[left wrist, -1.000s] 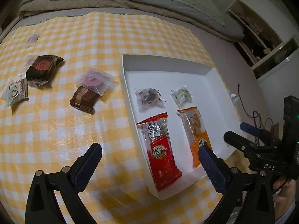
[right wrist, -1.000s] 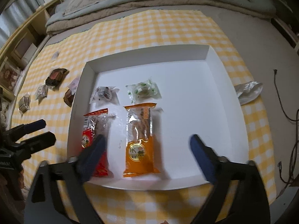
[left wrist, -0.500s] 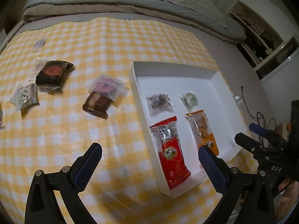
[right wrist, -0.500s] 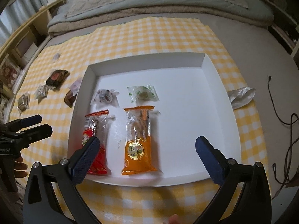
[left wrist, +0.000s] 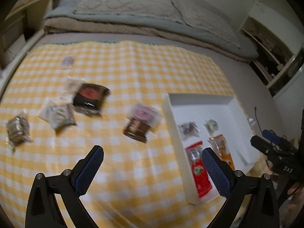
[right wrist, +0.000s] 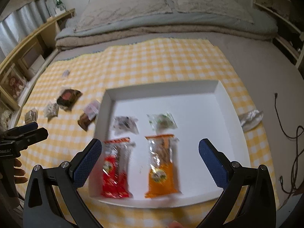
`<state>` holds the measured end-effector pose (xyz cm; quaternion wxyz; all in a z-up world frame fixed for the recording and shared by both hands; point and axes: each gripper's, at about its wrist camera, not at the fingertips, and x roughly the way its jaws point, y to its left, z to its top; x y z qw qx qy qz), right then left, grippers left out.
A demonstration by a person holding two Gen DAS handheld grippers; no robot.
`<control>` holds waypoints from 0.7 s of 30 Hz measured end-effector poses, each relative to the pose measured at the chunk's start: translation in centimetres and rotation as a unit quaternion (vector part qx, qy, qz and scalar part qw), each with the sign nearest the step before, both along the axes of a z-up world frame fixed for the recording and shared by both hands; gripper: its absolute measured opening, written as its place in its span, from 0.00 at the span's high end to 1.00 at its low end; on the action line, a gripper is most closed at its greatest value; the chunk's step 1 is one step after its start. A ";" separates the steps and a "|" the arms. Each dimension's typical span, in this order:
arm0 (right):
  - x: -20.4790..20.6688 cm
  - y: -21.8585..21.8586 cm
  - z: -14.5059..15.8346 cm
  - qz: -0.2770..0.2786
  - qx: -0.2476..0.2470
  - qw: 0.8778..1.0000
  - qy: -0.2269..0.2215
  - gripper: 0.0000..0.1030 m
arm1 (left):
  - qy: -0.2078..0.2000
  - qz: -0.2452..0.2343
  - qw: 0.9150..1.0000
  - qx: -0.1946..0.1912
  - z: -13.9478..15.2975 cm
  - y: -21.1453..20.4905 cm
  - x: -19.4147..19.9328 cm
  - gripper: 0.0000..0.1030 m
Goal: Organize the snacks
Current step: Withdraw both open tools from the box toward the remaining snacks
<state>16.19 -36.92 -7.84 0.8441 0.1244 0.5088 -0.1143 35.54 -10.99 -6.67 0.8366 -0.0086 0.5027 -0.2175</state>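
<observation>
A white tray (right wrist: 229,114) on the yellow checked cloth (left wrist: 133,76) holds a red packet (right wrist: 114,169), an orange packet (right wrist: 161,163), a dark sweet (right wrist: 125,125) and a green sweet (right wrist: 161,120). Left of the tray lie a brown bar under a pink-label bag (left wrist: 140,122), a black-red packet (left wrist: 90,96), a white packet (left wrist: 57,114) and a dark wrapped snack (left wrist: 17,130). My left gripper (left wrist: 152,171) is open and empty above the cloth, short of the brown bar. My right gripper (right wrist: 148,163) is open and empty over the tray's near half.
A small pale wrapper (left wrist: 67,60) lies far on the cloth. A crumpled white wrapper (right wrist: 250,117) lies right of the tray, with a black cable (right wrist: 285,117) on the floor. Bedding (right wrist: 152,19) runs along the back, and wooden shelves (right wrist: 28,57) stand at the left.
The left gripper has swung left, so the loose snacks are nearer the view's centre and the tray is further right. The right gripper has pulled back slightly. Both stay open.
</observation>
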 end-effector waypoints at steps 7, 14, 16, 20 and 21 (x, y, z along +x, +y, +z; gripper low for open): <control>2.1 2.3 1.4 0.007 0.003 0.999 -0.041 0.00 | -0.032 0.028 0.999 0.003 1.7 4.0 -0.4 0.00; 4.6 5.8 2.3 0.030 -0.002 0.997 -0.076 0.00 | -0.063 0.073 0.995 0.001 3.2 9.0 -0.4 0.00; 5.5 6.9 2.3 0.033 0.004 0.996 -0.084 0.00 | -0.075 0.082 0.994 0.006 3.4 10.1 -0.4 0.00; 7.3 9.3 2.1 0.046 0.010 0.995 -0.090 0.00 | -0.093 0.110 0.989 0.016 3.8 12.7 -0.5 0.00; 7.9 10.1 1.9 0.051 0.010 0.995 -0.090 0.00 | -0.096 0.121 0.988 0.019 3.8 13.6 -0.5 0.00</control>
